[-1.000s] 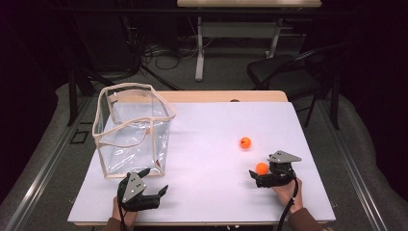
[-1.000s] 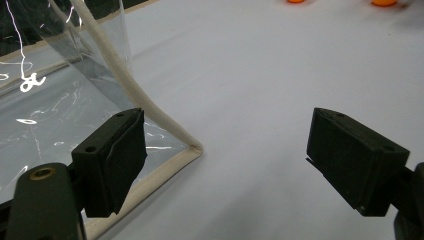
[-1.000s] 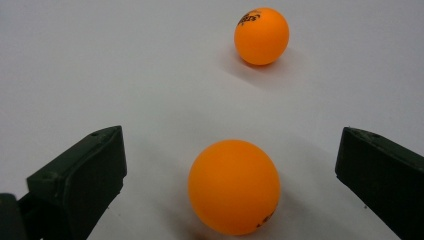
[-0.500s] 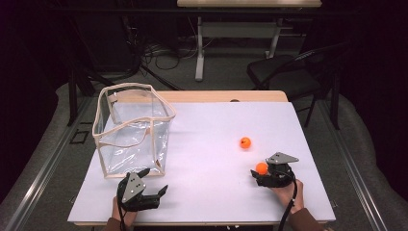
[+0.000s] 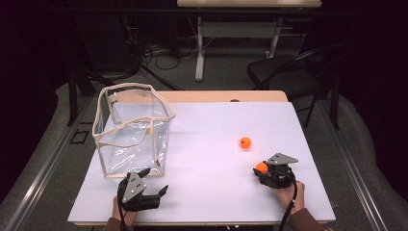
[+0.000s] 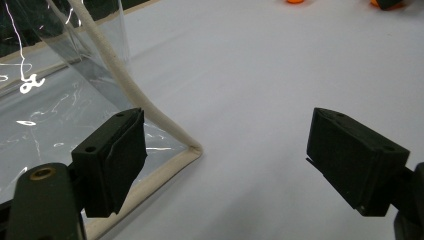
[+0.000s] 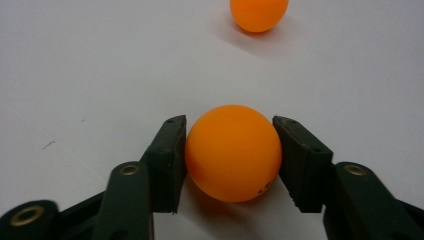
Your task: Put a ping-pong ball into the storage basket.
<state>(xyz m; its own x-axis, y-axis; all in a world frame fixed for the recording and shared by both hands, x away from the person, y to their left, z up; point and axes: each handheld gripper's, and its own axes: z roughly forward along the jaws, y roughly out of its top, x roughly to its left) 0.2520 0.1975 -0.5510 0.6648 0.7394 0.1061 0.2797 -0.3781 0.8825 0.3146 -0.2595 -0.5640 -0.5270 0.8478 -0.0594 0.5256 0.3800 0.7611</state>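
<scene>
The right gripper (image 7: 230,155) has drawn slightly nearer, clamped on 1 orange ball (image 7: 232,152); the left gripper (image 6: 225,160) rests with jaws apart beside the clear bag (image 6: 165,130).

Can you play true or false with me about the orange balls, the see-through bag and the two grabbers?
1. The right gripper has an orange ball between its jaws. True.
2. The left gripper is squeezing a ball. False: its jaws stand wide apart with nothing between them.
3. A second orange ball sits loose on the white table. True.
4. There are balls inside the clear bag. False: no ball shows in the bag; both are on the table's right side.
5. The clear bag lies flat. False: it stands upright with its top open.
</scene>
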